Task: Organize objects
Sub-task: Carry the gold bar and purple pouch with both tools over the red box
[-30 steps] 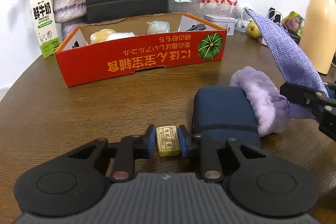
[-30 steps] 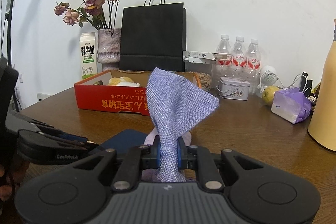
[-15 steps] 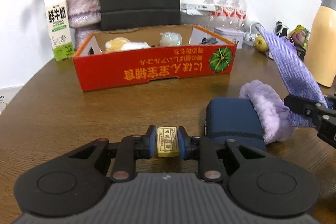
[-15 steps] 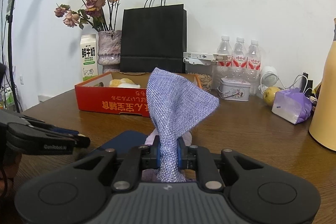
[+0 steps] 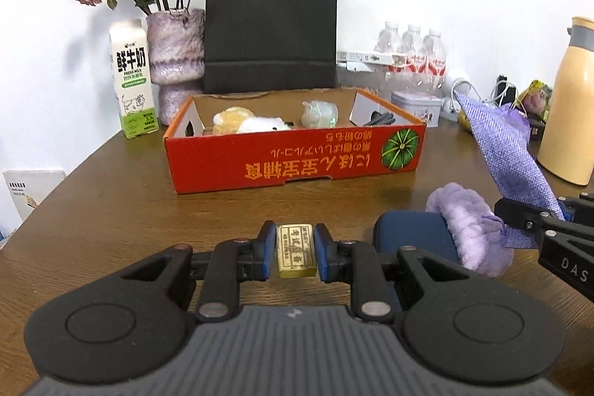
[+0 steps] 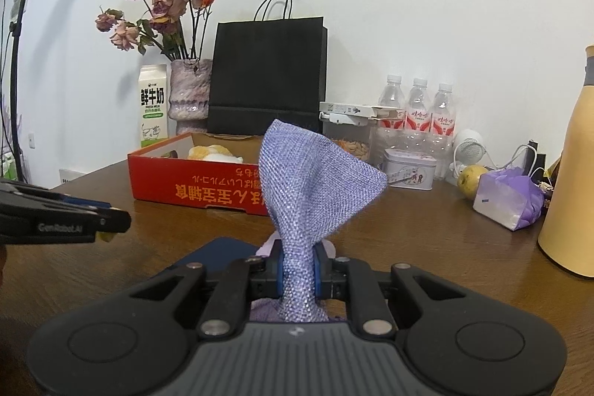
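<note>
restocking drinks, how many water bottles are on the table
3, in a row at the back by the wall: left bottle, middle bottle, right bottle, behind the metal tin, right of the black paper bag. More could be hidden behind them.

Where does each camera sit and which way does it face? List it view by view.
Left wrist: on the left hand-held gripper, facing the red box; its fingers clamp a gold bar.
Right wrist: on the right hand-held gripper, facing the same way; its fingers clamp a purple pouch.
Shared: red box, black bag, milk carton; each view shows the other gripper.
</note>
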The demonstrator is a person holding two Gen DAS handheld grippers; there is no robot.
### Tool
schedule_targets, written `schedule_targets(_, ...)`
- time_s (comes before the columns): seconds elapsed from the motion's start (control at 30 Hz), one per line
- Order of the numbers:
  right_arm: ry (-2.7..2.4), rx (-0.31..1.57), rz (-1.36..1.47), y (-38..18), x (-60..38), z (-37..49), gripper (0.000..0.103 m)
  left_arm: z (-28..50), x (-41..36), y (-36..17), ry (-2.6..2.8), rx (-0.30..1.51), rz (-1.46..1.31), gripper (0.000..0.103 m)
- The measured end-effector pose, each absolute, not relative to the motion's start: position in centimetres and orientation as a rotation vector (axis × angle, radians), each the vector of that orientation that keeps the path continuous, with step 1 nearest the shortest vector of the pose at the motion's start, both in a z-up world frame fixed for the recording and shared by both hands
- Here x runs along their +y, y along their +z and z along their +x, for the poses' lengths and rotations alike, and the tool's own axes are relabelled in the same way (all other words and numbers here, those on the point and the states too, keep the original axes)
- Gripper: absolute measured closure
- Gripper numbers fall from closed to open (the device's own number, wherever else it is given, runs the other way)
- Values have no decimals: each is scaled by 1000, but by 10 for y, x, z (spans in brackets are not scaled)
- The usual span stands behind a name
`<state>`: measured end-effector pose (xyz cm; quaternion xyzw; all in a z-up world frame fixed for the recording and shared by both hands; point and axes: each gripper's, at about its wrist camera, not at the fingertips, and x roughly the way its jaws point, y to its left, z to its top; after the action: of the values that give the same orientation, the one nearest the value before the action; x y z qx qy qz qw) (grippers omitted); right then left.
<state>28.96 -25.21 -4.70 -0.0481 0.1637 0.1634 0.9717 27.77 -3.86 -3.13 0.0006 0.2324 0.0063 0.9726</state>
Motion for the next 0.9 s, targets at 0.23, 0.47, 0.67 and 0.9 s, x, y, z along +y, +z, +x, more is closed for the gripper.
schedule_targets(0.23,325,321,-84,-44,-249,285,90,265,-38,-26,32,436,-11,80)
schedule_targets(0.47,330,310,-74,-38,-242,279,90,257,-40,-15,38,399,-14,80)
schedule_targets(0.67,336,302,-64,-31,-238,277,90,254,-40,-7,31,383,-19,80)
schedule_targets(0.9,344,304,-65,-24,-231,281,90,256,-38,2,33,365,-20,80)
